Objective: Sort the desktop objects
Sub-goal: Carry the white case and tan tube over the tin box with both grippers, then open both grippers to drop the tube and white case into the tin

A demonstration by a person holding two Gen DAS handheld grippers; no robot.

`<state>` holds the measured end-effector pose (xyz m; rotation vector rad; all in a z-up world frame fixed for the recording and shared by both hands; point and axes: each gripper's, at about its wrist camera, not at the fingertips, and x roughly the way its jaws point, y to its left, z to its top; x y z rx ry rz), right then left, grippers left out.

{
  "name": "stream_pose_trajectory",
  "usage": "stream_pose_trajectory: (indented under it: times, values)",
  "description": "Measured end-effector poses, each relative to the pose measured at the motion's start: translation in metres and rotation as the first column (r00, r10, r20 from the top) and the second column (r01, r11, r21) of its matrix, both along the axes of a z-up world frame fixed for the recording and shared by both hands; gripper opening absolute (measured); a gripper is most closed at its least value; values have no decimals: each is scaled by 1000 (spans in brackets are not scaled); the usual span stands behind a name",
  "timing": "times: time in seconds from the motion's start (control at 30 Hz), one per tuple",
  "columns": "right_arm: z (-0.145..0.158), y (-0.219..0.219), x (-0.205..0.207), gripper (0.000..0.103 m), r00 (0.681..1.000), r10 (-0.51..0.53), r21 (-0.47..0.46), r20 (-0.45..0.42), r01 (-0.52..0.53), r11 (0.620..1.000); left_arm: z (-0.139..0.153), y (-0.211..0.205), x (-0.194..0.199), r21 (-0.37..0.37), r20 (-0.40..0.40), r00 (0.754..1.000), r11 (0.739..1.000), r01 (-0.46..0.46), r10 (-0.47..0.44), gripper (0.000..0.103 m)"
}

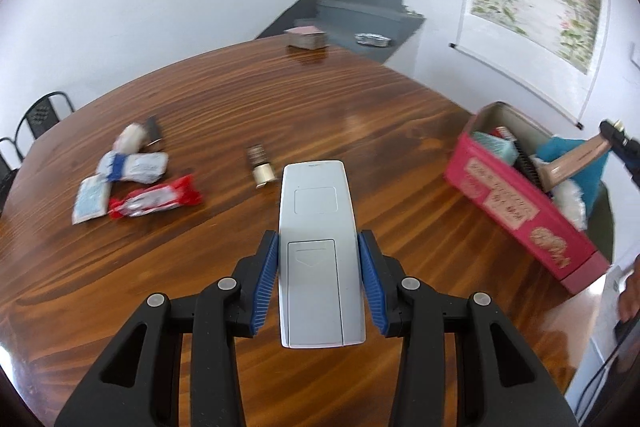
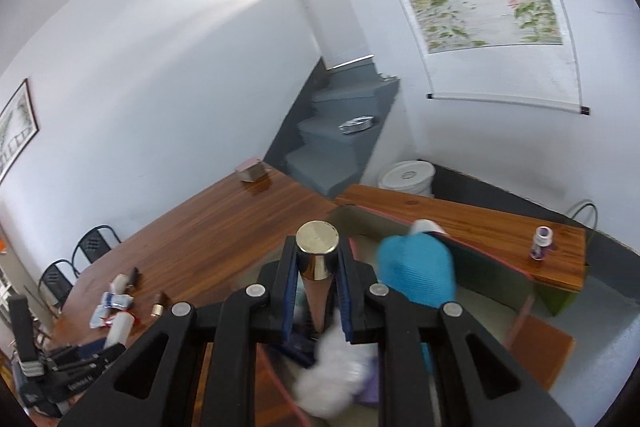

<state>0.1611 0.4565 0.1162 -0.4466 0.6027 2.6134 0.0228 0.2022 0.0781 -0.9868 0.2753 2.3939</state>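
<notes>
A white remote control (image 1: 320, 251) is clamped back-side up between the blue pads of the left claw (image 1: 320, 267), held above the wooden surface (image 1: 360, 115). In the right claw (image 2: 318, 291), closed tight, a tan tube with a gold cap (image 2: 317, 247) is gripped over the pink box (image 1: 516, 207), where a blue cloth (image 2: 416, 275) and white fluff are seen. Wrapped packets (image 1: 136, 167), a red wrapper (image 1: 156, 201) and a small bottle (image 1: 262, 167) are left lying on the surface to the left.
</notes>
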Motion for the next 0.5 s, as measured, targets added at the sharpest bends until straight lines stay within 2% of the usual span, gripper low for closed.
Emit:
stream_pose_trajectory:
  times: [0.2,0.33,0.5]
  values:
    - [-12,4,29,20,999,-39,29,23,38,999,13,42,15,4,-17,996,996,88,-88,43]
    - [-27,4,42,21,999,-7,-16,33,8,1000,21,71,29,6,-33,988,989,149,-149,43]
    - [-37,5,45,21,998,11,-30,64,-9,1000,28,98,40,13,-29,976,976,217,-217,43]
